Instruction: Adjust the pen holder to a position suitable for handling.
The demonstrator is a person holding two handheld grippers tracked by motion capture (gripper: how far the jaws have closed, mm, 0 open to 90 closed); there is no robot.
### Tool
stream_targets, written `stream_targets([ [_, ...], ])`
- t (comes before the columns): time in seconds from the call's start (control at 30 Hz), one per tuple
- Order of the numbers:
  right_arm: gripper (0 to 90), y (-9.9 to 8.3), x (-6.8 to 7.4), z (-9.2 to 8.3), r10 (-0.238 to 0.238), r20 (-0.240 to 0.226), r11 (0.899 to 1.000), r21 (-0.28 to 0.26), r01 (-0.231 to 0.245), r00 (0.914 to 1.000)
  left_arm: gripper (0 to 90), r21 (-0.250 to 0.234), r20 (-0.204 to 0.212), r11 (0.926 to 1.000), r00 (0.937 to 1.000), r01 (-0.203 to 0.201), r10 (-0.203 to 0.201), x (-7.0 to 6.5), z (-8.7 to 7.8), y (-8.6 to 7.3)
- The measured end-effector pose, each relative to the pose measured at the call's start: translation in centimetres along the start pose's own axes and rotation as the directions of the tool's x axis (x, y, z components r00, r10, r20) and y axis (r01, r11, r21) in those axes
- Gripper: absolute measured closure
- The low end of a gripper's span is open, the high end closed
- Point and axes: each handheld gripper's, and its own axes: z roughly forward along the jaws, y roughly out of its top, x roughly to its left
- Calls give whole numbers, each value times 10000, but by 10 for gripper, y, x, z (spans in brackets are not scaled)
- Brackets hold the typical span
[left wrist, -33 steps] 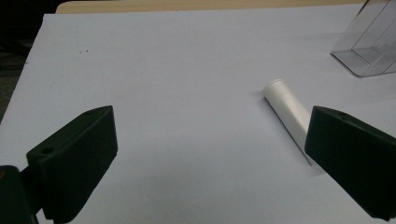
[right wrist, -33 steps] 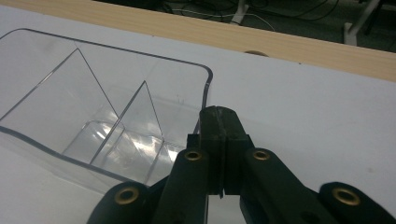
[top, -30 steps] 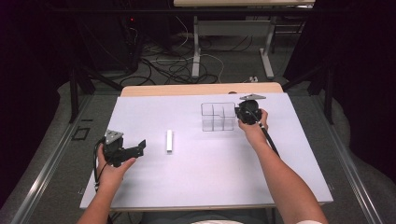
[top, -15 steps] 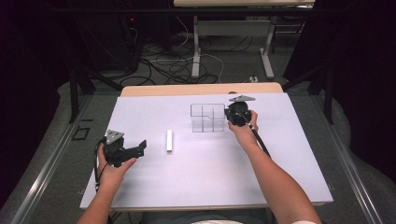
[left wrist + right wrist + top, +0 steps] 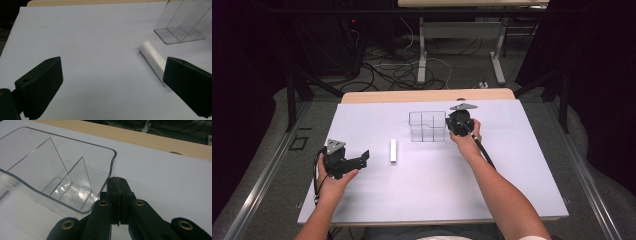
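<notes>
My right gripper (image 5: 451, 126), jaws pressed shut, touched the clear divided box (image 5: 427, 126) at its 3 o'clock wall. My left gripper (image 5: 360, 159), jaws wide and empty, pointed at the white tube (image 5: 393, 150) just beyond, lying 12-to-6.

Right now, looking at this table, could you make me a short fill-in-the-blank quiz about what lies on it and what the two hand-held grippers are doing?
1. The clear plastic divided box stands on the white table, and its compartments are ____.
2. The small white plastic tube lies flat between the left gripper and the ____.
3. The left gripper's jaws stand ____.
4. The right gripper, jaws together, presses against the box's ____ wall.

Missing words: empty; box; open; outer
</notes>
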Motion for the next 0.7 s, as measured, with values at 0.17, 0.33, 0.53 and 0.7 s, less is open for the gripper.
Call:
stream_targets([
  [0.17, 867, 1, -2, -4, -9, -73, 9999, -132, 9, 10000, 36, 73, 7, 10000, 10000, 66, -67, 0, 0, 0],
  [0.33, 816, 3, -4, -10, 41, -101, 9996, -273, -43, 9999, 39, 156, 27, 9998, 9999, 100, -101, -1, 1, 0],
  [0.53, 715, 3, -5, -24, 147, -392, 9978, -646, -173, 9991, 40, 121, 102, 9995, 9995, 304, -306, -2, 1, 1],
  [0.7, 626, 2, -6, -39, 41, -607, 9968, -799, -89, 9981, 41, 153, 148, 9989, 9989, 433, -435, -2, 2, 2],
])
